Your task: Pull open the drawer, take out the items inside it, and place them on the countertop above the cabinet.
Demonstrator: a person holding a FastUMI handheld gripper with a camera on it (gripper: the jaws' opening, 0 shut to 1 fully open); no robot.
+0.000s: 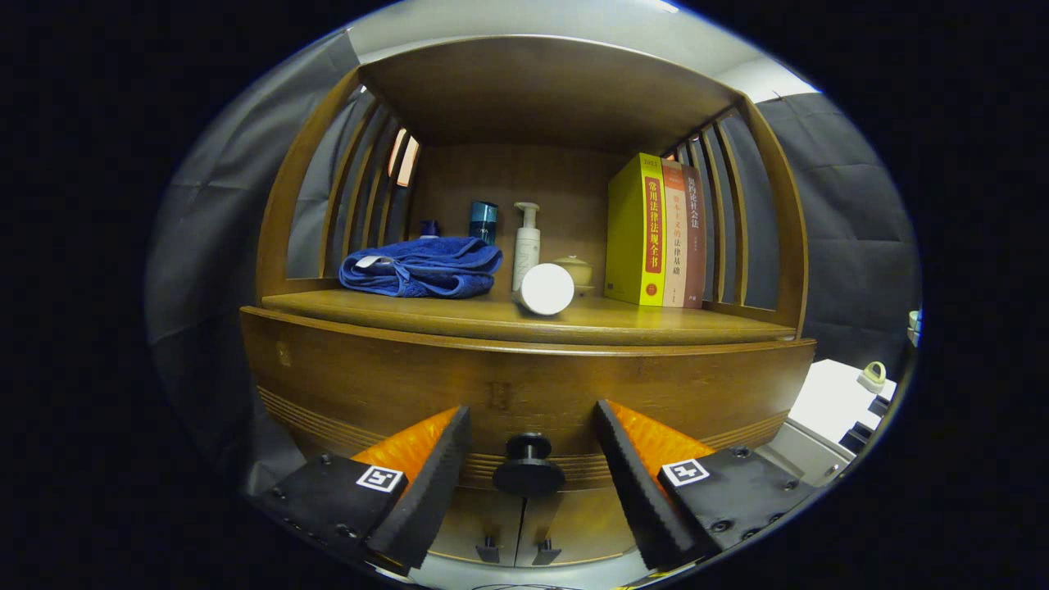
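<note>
A wooden cabinet stands straight ahead with its drawer front (393, 381) closed. A black round knob (529, 469) sticks out of the drawer's middle. My gripper (531, 426) is open, its orange and black fingers (434, 467) standing either side of the knob without touching it. The knob sits in the gap between the fingertips. Above the drawer lies the wooden countertop (656, 324). The drawer's inside is hidden.
On the countertop lie a folded blue towel (422, 266), a white pump bottle (526, 246), a white cylinder on its side (547, 288), a teal bottle (483, 221), a small lidded bowl (575, 269) and three upright books (656, 233). Slatted sides close the shelf. A white unit (828, 406) stands to the right.
</note>
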